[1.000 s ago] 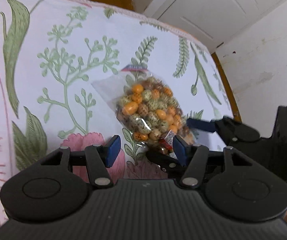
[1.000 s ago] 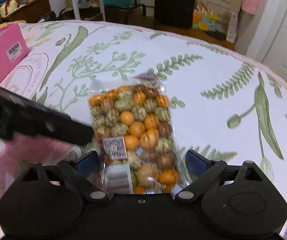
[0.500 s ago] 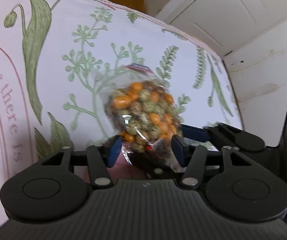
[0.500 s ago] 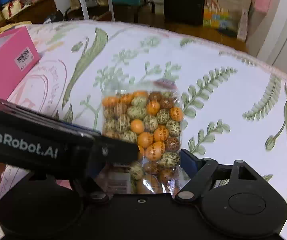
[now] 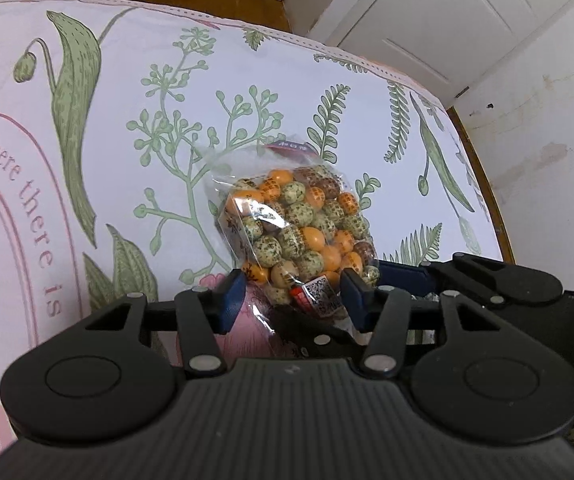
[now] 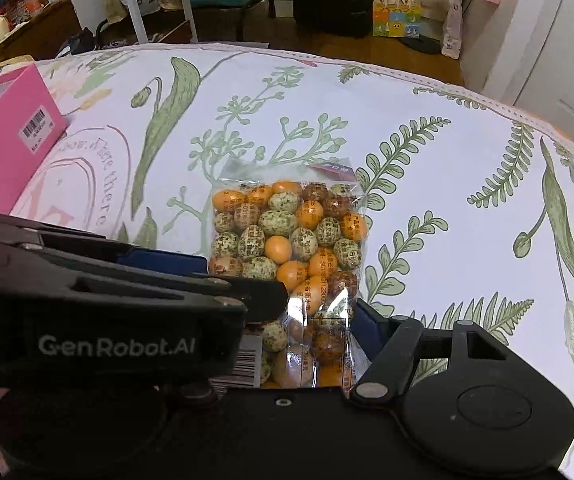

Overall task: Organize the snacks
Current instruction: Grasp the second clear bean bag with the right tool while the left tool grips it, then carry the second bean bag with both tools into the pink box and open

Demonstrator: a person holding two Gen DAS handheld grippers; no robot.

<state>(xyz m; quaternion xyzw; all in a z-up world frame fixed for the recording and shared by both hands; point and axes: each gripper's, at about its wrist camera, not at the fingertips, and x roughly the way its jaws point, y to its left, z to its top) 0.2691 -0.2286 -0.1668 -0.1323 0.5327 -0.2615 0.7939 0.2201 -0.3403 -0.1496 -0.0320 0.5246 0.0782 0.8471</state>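
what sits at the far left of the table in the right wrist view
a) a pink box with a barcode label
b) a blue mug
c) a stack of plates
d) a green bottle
a: a pink box with a barcode sticker stands on the floral tablecloth, left of the clear bag of coated nuts.

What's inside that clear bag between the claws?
The clear bag holds orange, green-speckled and brown coated snack balls, with printed labels near its bottom. The left claw covers its lower left corner in the right wrist view.

Clear bag of orange and speckled coated nuts (image 6: 291, 248) lies flat on floral tablecloth (image 6: 427, 208)
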